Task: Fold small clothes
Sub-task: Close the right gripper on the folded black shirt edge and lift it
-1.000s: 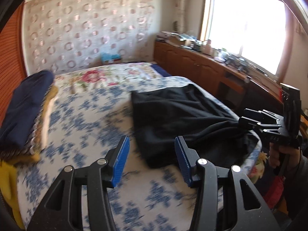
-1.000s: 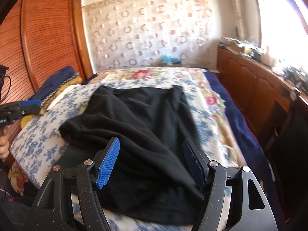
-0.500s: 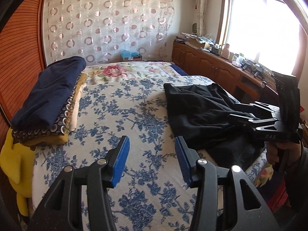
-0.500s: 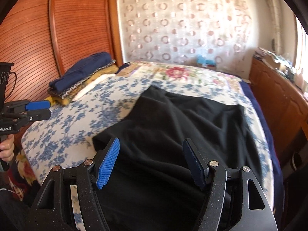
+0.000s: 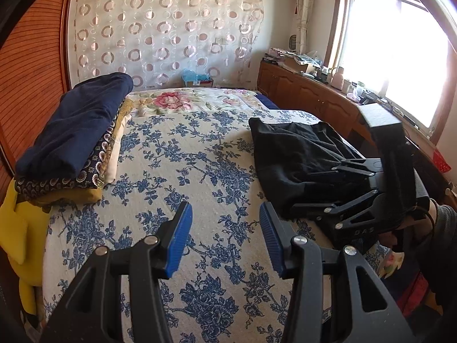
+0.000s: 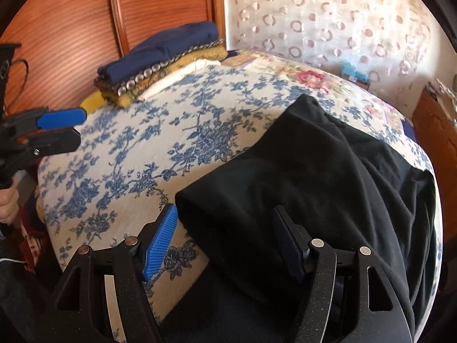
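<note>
The black garment (image 6: 328, 188) is seen lying rumpled on the right side of the bed (image 5: 177, 171), its near edge hanging over the bed's near end. Since a second ago the right gripper (image 6: 225, 243) has been swung in and tipped down, so that the garment's near left corner now sits just ahead of its jaws, which are held apart with nothing clamped. The left gripper (image 5: 225, 237) has been shifted only slightly; it is held over bare floral sheet, jaws apart and empty, well left of the garment. A stack of folded clothes (image 5: 74, 143) is kept at the far left of the bed. A first grasp on the corner appears to be in preparation; no fold has been made yet.
</note>
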The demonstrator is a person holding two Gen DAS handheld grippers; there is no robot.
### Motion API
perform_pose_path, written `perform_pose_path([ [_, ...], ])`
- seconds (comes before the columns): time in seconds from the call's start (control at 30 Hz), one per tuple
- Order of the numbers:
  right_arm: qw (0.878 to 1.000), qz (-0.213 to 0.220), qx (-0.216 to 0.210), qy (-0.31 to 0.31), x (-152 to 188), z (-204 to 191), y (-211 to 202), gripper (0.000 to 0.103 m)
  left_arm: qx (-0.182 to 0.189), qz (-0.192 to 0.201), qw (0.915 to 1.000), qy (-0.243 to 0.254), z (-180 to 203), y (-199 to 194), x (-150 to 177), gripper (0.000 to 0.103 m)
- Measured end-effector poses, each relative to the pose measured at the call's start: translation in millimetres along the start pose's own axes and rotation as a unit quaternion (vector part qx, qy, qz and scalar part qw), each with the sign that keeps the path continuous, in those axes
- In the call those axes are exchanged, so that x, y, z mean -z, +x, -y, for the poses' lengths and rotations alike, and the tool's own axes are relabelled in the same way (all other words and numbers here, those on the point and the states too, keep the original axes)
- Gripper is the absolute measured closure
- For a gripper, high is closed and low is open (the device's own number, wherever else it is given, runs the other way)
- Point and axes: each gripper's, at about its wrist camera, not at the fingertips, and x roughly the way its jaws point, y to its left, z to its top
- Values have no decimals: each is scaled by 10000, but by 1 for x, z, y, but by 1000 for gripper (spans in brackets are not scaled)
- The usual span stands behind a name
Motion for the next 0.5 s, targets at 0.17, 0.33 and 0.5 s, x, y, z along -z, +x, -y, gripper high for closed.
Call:
perform_pose_path([
  [0.17,9986,-362,116,-364,0,-15,19,32,25,-8,10000,-10,0,1,2,55],
  [0.33,9975,-389,229,-550,-1,-17,22,41,70,-28,10000,-3,3,2,3,55],
  [0.5,9978,-264,391,-456,-2,-6,20,92,133,-44,9999,34,8,5,5,55],
])
